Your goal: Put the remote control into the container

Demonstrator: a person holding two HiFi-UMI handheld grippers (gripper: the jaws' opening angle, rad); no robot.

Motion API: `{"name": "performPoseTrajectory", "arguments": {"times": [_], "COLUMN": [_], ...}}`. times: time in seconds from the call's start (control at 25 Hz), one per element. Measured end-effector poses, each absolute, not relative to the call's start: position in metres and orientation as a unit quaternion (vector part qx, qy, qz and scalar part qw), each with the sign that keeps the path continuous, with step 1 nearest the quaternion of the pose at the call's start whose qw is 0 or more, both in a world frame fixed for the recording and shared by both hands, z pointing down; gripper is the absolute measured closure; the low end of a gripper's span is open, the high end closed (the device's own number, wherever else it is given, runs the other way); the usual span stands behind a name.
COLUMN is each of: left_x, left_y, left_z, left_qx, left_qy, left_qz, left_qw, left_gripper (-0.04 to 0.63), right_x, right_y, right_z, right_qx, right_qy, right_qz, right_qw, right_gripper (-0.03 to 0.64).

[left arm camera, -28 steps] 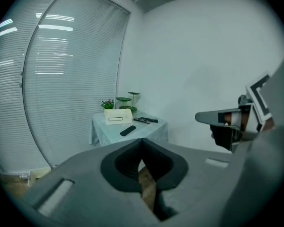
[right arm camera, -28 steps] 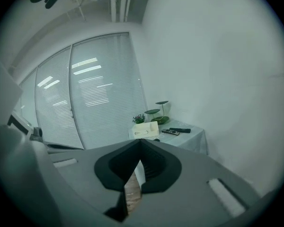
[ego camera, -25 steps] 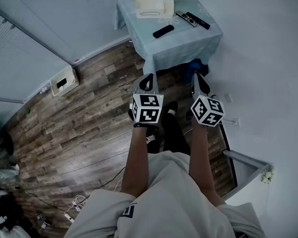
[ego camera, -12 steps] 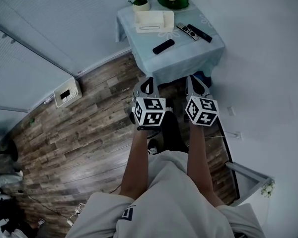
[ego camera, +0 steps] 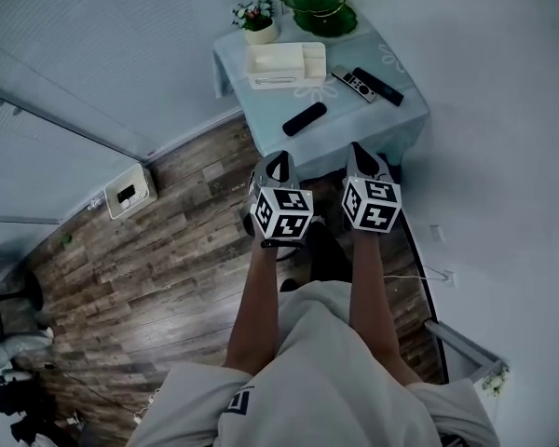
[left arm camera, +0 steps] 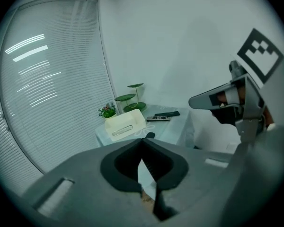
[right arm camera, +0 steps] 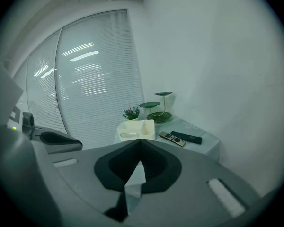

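Facing the table (ego camera: 382, 119): left claw (ego camera: 278, 159) and right claw (ego camera: 361, 152) both closed, empty, well short of it. Black remote control (ego camera: 305, 118) lies ahead of left claw, container (ego camera: 284, 64) beyond. Open your left claw early; take the remote control across its narrow width.

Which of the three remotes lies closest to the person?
The short black remote, alone near the table's front; the other two lie together farther back.
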State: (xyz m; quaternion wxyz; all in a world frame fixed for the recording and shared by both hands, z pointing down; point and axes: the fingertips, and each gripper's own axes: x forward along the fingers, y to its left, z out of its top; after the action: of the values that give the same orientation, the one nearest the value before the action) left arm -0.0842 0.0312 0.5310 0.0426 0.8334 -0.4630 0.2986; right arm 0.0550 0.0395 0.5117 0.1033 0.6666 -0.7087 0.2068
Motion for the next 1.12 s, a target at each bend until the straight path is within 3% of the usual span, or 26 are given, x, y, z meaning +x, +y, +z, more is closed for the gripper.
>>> {"name": "performPoseTrajectory", "arguments": {"times": [0.32,0.44,0.72,0.96,1.12], "left_x": [-0.062,-0.049,-0.026,-0.016,-0.008], "left_y": [-0.052,-0.079,-0.138,-0.159,-0.155], "left_z": [0.541,0.542,0.561,0.598,0.634], "left_qx": [0.819,0.821,0.837,0.871,0.892], "left_qy": [-0.483,-0.474,-0.463,-0.421,-0.363], "left_qz": [0.300,0.315,0.282,0.236,0.257], "left_qw": [0.076,0.048,0.079,0.090,0.085], "left_gripper": [0.588,0.534,0.534,0.524,0.504], "right_x": [0.065,0.066,0.061,0.070,0.079], "right_y": [-0.055,-0.087,-0.154,-0.172,-0.158], "right_z": [0.513,0.514,0.529,0.542,0.549], "right_qx": [0.624,0.610,0.565,0.557,0.563], "right_qy": [-0.743,-0.757,-0.789,-0.798,-0.792], "right_qz": [0.216,0.209,0.207,0.197,0.194], "right_qw": [0.104,0.105,0.121,0.122,0.134], "right_gripper": [0.615,0.615,0.615,0.615,0.615]}}
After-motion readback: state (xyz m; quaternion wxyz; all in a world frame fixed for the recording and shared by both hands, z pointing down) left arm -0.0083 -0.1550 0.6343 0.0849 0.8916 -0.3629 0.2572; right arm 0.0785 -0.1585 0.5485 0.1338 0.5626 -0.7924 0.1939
